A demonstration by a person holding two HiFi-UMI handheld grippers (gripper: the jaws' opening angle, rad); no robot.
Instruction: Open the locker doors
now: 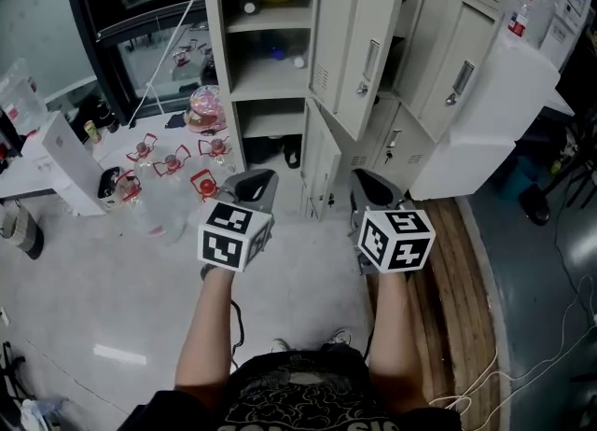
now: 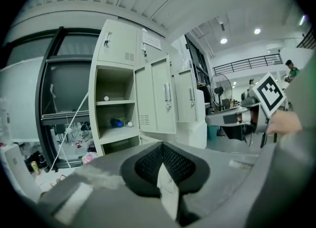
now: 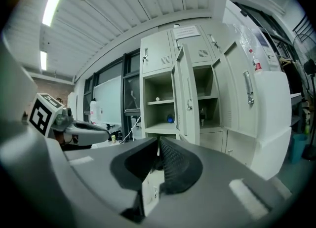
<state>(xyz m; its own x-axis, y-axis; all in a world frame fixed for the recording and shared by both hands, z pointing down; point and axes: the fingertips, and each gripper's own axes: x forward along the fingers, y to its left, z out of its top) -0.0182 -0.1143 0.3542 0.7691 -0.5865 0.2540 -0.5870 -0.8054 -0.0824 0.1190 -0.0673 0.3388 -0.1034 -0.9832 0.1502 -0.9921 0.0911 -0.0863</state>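
Both idle rn. We've got the left hand-held gripper (image 1: 254, 185) clenched w/ nothing in it, and the right hand-held gripper (image 1: 371, 187) is the same, jaws pressed together & empty. The lockers (image 1: 270, 75) stand ahead of both, apart from them. The upper door (image 1: 362, 47) hangs wide open beyond the right one. The lower door (image 1: 322, 163) is open too, past the tips, btw the two.
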